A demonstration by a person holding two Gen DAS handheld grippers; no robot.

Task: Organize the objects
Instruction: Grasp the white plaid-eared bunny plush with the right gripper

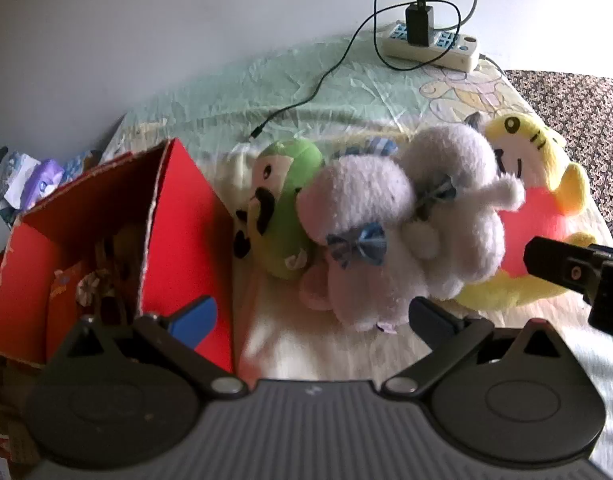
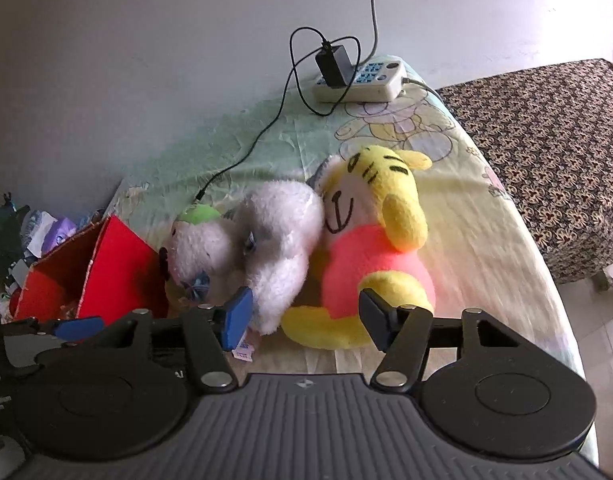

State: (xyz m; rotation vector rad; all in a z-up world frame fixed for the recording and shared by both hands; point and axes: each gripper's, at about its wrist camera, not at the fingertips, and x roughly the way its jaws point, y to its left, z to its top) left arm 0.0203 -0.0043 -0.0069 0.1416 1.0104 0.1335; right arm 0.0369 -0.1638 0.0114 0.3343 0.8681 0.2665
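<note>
Lying heaped on the bed (image 2: 486, 216): white plush (image 1: 406, 220), long axis slanting across the sheet, head toward the red box (image 1: 186, 216); green plush (image 1: 282, 200) pressed beside it on the box side; yellow tiger plush (image 2: 370, 240) on the other side, head toward the wall. Box open, tilted. Power strip (image 2: 358, 80) with charger and cable behind. Left tongs (image 1: 312, 320) spread wide, empty, before the white plush. Right tongs (image 2: 306, 316) parted, straddling the tiger's leg, not pressing.
</note>
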